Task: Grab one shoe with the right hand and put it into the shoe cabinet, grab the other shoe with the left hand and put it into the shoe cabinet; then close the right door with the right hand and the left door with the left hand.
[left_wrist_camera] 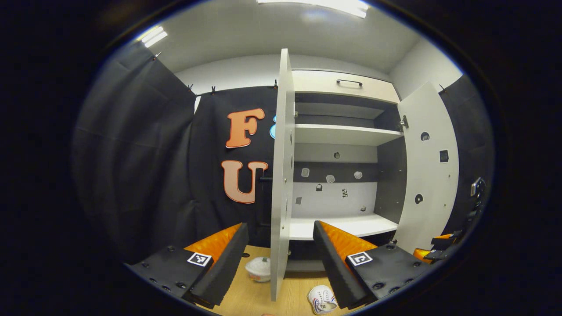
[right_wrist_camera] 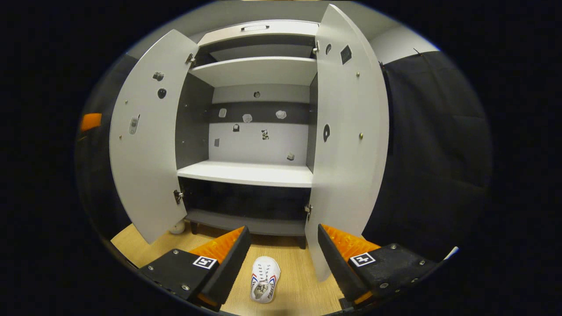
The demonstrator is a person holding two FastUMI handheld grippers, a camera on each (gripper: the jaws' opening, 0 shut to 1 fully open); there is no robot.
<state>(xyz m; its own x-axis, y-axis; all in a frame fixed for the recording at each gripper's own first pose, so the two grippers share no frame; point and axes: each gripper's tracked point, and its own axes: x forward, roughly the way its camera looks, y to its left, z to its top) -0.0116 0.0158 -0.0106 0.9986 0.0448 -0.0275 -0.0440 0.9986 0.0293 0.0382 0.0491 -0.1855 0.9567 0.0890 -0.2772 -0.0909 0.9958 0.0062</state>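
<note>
We hold both grippers, left [left_wrist_camera: 281, 259] and right [right_wrist_camera: 283, 259], wide open and empty before the open cabinet [right_wrist_camera: 250, 173], with two shoes [right_wrist_camera: 264, 285] [left_wrist_camera: 259, 268] on the floor [right_wrist_camera: 298, 281].

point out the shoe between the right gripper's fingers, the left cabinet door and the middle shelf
shoe [right_wrist_camera: 264, 279], right gripper view, on its laced upper
left cabinet door [right_wrist_camera: 145, 145], right gripper view, on its inner face
middle shelf [right_wrist_camera: 248, 173], right gripper view, on its top surface

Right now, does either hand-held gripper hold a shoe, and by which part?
Nothing is held. The left hand-held gripper and the right hand-held gripper are both open, and both shoes lie on the floor.
</note>
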